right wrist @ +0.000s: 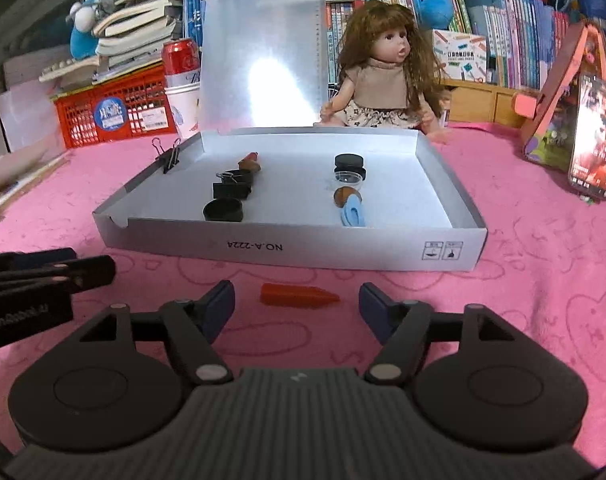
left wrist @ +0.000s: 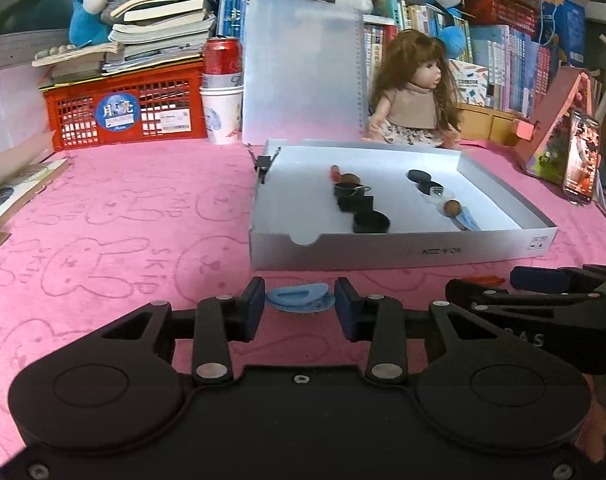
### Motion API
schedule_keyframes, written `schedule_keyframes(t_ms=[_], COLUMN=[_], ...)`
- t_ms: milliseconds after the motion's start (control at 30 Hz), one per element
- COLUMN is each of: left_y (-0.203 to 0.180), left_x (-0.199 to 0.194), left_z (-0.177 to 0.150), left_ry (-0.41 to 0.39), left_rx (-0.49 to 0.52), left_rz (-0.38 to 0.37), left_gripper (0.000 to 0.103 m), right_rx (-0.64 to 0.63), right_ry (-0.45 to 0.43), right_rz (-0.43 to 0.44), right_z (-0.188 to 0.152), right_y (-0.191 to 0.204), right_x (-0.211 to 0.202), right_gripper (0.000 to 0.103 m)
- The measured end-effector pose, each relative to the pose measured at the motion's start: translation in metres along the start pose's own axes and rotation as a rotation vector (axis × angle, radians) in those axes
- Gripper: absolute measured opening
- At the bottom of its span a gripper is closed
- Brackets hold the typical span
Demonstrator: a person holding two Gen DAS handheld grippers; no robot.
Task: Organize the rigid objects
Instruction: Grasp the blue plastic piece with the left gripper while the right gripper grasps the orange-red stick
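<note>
A light blue hair clip lies on the pink cloth in front of the white box. My left gripper is shut on it, with both dark pads touching the clip's ends. My right gripper is open wide, and a pointed orange-red piece lies loose on the cloth between its fingertips, touching neither. The box holds two rows of small items: black caps, a binder clip, brown round pieces, a clear cap and another blue clip. Each gripper shows at the edge of the other's view.
A doll sits behind the box beside an upright clipboard. A red crate, a red can on stacked paper cups and books stand at the back left. A lit phone leans at the right.
</note>
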State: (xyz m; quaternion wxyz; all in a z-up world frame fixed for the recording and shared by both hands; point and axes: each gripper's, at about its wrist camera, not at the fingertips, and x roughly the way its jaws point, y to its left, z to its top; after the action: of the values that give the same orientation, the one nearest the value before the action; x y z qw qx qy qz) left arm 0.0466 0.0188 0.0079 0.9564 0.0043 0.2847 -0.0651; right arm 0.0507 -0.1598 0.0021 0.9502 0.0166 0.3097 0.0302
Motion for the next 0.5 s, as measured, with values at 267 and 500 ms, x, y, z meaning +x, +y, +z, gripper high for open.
schedule_keyframes(t_ms=[267, 500], left_y=[0.000, -0.003], left_x=[0.001, -0.002], left_z=[-0.002, 0.001], left_ry=[0.012, 0.002], left_rx=[-0.016, -0.027], left_rz=[0.002, -0.011], left_gripper=[0.037, 0.036], right_rx=[-0.053, -0.044], right_ry=[-0.013, -0.027], right_rz=[-0.068, -0.015], right_z=[-0.003, -0.002], right_y=[0.016, 0.012], right_x=[0.002, -0.007], right_gripper=[0.050, 0.050])
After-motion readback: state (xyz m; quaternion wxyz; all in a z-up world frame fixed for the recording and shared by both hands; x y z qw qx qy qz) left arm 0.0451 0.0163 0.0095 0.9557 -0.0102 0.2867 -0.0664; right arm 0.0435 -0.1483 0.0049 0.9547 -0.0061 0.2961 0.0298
